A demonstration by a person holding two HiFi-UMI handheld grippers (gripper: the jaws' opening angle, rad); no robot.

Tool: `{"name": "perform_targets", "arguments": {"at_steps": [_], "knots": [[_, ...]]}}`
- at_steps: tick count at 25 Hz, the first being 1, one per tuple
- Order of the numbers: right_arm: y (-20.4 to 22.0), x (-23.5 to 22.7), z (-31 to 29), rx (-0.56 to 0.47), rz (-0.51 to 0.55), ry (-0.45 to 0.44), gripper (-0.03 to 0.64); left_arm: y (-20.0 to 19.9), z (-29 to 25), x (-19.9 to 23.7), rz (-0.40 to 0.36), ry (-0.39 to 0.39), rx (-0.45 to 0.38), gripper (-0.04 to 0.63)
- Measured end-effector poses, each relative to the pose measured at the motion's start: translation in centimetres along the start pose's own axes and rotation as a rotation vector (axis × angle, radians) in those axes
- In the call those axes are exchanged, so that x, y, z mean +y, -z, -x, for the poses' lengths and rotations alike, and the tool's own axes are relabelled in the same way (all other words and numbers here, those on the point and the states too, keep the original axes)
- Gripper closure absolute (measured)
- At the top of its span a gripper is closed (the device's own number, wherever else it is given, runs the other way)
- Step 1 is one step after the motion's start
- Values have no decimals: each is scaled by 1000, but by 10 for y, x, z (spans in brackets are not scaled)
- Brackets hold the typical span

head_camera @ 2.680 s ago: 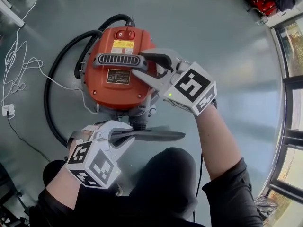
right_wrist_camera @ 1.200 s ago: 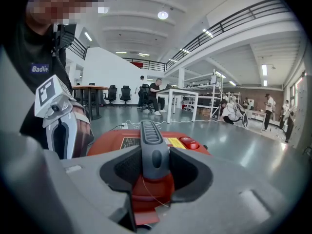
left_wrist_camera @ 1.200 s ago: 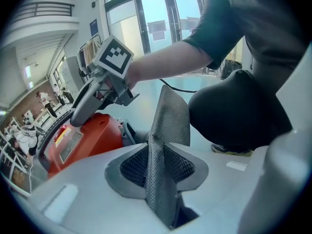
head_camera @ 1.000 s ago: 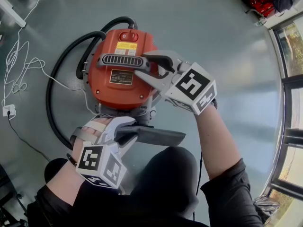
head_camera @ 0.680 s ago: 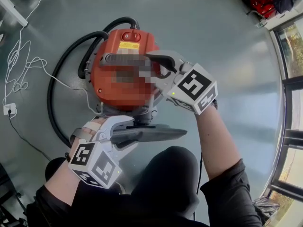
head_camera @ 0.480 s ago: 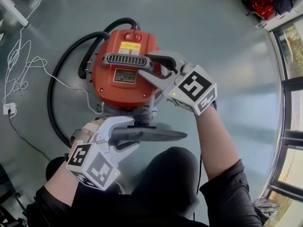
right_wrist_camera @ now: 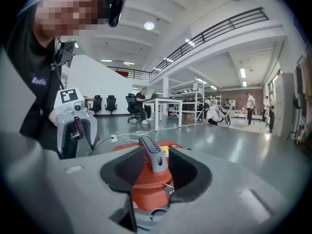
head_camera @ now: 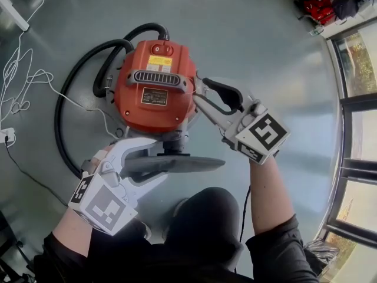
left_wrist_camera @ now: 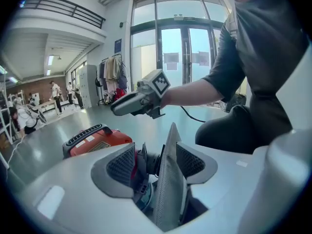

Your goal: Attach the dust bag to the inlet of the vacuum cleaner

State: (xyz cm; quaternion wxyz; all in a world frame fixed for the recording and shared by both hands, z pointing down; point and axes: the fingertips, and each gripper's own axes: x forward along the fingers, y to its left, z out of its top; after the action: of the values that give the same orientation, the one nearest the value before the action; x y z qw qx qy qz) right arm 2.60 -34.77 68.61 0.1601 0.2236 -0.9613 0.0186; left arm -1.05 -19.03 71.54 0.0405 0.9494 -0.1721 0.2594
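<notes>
The orange vacuum cleaner (head_camera: 152, 96) stands on the floor with its grey handle (head_camera: 156, 77) on top. The flat grey dust bag (head_camera: 177, 163) lies level at the inlet (head_camera: 171, 144) on the near side. My left gripper (head_camera: 155, 161) is open around the bag's left end; its jaws have just been opening. In the left gripper view the bag (left_wrist_camera: 168, 189) stands edge-on beside the right pad, apart from the left pad. My right gripper (head_camera: 199, 91) is open just off the handle's right end, its jaws having closed slightly. Beyond them shows the handle (right_wrist_camera: 152, 155).
A black hose (head_camera: 75, 99) loops round the vacuum's left and far sides. A white cable (head_camera: 26, 81) runs to a plug block (head_camera: 5, 135) at the left. The person's knee (head_camera: 206, 217) is just below the bag. Glass doors (head_camera: 359, 69) line the right.
The right gripper has drawn back to the right off the handle. The left gripper has opened, rolled and risen. The bag stays at the inlet.
</notes>
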Motion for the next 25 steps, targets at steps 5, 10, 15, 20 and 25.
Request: {"name": "perform_targets", "arguments": {"at_steps": [5, 10, 15, 20, 25], "knots": [[-25, 25, 40, 18, -119, 42, 472, -45, 39, 0, 67, -29, -49, 324], [-71, 54, 69, 45, -186, 29, 472, -94, 91, 3, 114, -84, -30, 325], [-133, 80, 103, 39, -259, 46, 471, -145, 157, -9, 127, -154, 9, 349], [-204, 117, 150, 37, -355, 70, 471, -213, 224, -34, 187, -208, 8, 368], [-274, 175, 194, 57, -359, -28, 471, -283, 280, -67, 245, -263, 14, 393]]}}
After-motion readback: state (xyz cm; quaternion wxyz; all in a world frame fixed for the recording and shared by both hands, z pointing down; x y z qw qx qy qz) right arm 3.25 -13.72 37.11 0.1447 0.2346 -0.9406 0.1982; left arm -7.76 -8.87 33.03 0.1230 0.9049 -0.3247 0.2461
